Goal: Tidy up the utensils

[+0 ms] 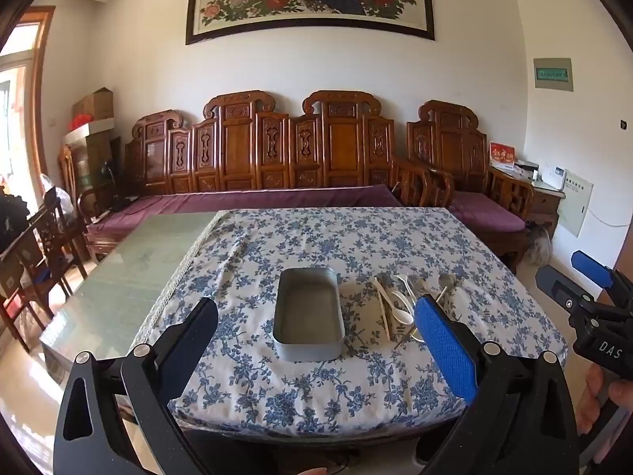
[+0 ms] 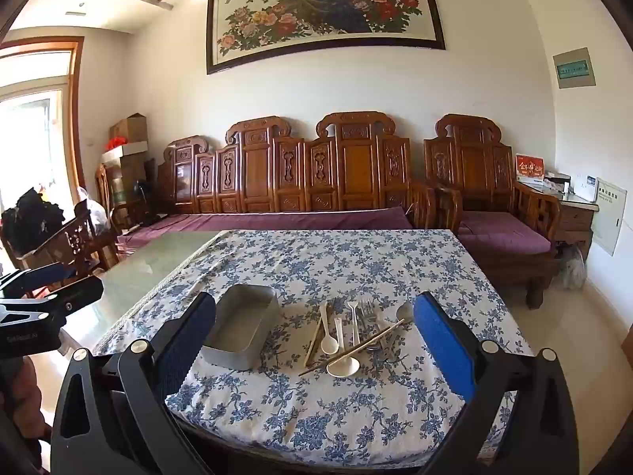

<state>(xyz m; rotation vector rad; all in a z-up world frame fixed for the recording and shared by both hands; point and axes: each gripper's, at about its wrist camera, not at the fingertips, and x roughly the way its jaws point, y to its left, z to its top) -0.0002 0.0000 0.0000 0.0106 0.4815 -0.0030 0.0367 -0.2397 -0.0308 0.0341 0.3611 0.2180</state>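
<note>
Right now both grippers hover above the near edge of a table draped in a white cloth with blue flowers (image 2: 336, 261), and neither grasps anything. In the left wrist view, the left gripper (image 1: 316, 340) has its black finger at lower left and its blue-padded finger at lower right, spread wide and released. Between them, at the centre of that frame, sits a grey rectangular metal tin (image 1: 309, 314) with rounded corners; nothing lies inside it.

Just to the right of the tin lies the utensil pile (image 2: 356, 336), seen best in the right wrist view slightly below centre. It holds a pair of tan wooden chopsticks (image 2: 352, 348), one angled across the others, white plastic spoons (image 2: 343, 366), a silver metal fork (image 2: 368, 310) and a metal spoon (image 2: 404, 310) at the pile's right edge. All rest on the cloth, apart from the tin.

In the same view, the right gripper (image 2: 314, 340) is likewise spread wide and released, its fingers framing tin and pile.

A carved wooden bench with purple cushions (image 1: 253, 198) fills the middle of both frames, below a framed flower painting (image 2: 324, 12).
</note>
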